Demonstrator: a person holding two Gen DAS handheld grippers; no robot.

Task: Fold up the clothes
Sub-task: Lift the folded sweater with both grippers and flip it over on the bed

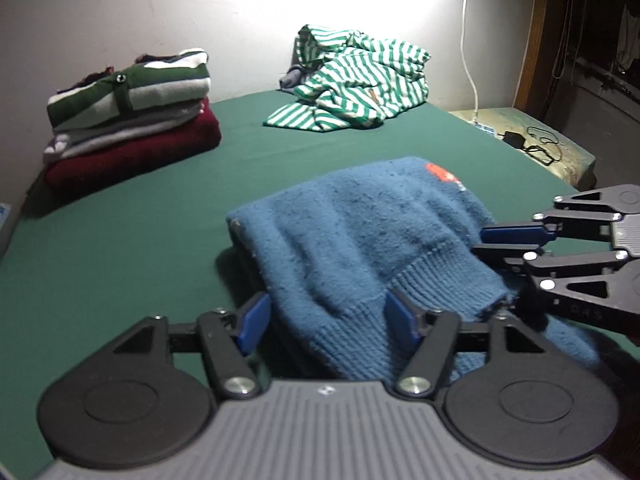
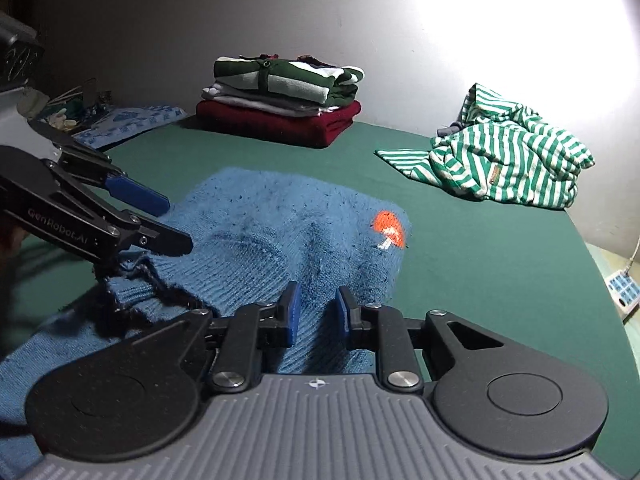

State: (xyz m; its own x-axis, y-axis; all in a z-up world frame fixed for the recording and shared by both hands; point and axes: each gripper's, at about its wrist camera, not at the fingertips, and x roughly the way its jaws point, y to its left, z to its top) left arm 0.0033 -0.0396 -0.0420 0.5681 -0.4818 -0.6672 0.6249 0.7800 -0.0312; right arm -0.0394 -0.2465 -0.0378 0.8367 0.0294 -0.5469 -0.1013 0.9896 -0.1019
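Observation:
A blue knit sweater (image 1: 360,220) (image 2: 280,220) with an orange mushroom patch (image 2: 388,224) lies partly folded on the green bed sheet (image 1: 120,240). My left gripper (image 1: 326,312) is open, its blue pads standing wide on either side of the ribbed hem without pressing it. In the right wrist view the left gripper (image 2: 178,224) hovers over the hem's left end. My right gripper (image 2: 318,312) is shut on a ridge of the sweater's fabric near its right edge. In the left wrist view the right gripper (image 1: 484,242) shows at the sweater's right side.
A stack of folded clothes (image 1: 128,120) (image 2: 280,100) sits at the back near the wall. A crumpled green-and-white striped garment (image 1: 352,84) (image 2: 508,160) lies at the back right. A power strip (image 2: 622,288) and charger cables (image 1: 532,144) lie past the bed's right edge.

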